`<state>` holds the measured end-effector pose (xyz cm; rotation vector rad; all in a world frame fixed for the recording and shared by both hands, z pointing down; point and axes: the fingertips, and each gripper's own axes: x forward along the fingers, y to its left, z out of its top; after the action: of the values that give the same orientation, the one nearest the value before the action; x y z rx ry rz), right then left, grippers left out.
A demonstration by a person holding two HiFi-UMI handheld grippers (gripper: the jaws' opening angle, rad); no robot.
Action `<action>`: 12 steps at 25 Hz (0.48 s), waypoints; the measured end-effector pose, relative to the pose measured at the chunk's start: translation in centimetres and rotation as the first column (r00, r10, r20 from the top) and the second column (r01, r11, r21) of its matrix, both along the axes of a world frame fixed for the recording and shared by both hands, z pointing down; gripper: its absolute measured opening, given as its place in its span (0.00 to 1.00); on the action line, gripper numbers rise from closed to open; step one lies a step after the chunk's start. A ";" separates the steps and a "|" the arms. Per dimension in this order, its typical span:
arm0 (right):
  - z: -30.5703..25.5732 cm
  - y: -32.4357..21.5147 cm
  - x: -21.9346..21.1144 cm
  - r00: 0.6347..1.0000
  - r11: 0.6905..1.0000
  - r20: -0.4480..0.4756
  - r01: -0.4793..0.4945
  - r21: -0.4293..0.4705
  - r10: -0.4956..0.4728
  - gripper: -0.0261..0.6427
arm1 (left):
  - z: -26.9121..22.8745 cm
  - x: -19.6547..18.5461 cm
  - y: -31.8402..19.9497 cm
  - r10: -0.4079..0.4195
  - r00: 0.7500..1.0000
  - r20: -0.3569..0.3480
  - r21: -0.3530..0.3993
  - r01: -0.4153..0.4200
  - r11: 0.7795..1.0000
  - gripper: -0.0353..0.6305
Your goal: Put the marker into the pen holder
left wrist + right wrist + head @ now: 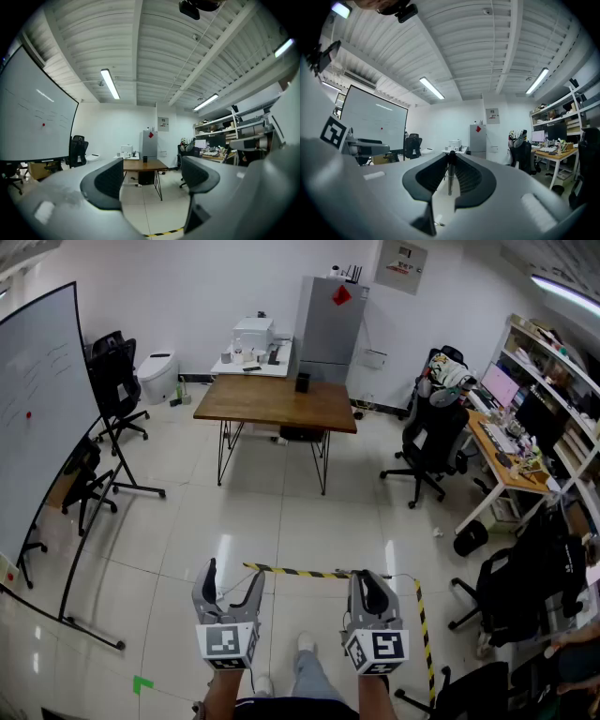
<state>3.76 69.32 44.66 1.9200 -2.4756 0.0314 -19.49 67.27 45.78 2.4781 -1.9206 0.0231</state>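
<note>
Standing on the office floor, I hold both grippers low, well apart from the wooden counter [272, 401] where the dark pen holder [302, 382] stands. I can make out no marker in any view. I judge it light, stiff and smooth, best pinched across mid-barrel. My left gripper [234, 579] has its fingers [105, 180] spread, with nothing between them. My right gripper [368, 585] has its fingers [429, 176] pressed together; I cannot tell if the thin line in their slit is an object.

Head view is taken steeply downward; gripper views are aimed forward, low — the distant fridge [328, 329] is shared
</note>
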 end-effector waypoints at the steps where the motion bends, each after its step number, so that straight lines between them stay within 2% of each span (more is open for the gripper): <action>1: 0.2 -0.9 0.7 1.000 1.000 0.009 0.003 -0.008 -0.003 0.13 | 0.0 1.0 -0.6 0.006 1.000 0.000 -0.003 -0.006 1.000 0.64; 5: 0.1 -4.9 2.9 0.999 1.000 0.030 0.020 -0.011 -0.019 0.13 | -0.8 4.0 -4.2 0.013 1.000 0.005 -0.004 -0.013 1.000 0.64; 12: -1.4 -15.4 8.1 0.997 0.998 0.060 0.050 0.033 -0.052 0.13 | -3.2 9.4 -14.9 -0.013 1.000 0.012 0.050 0.012 0.999 0.64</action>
<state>11.90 53.91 43.28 1.8947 -2.5783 0.0512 -10.11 52.36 42.63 2.5030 -1.9652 -0.0096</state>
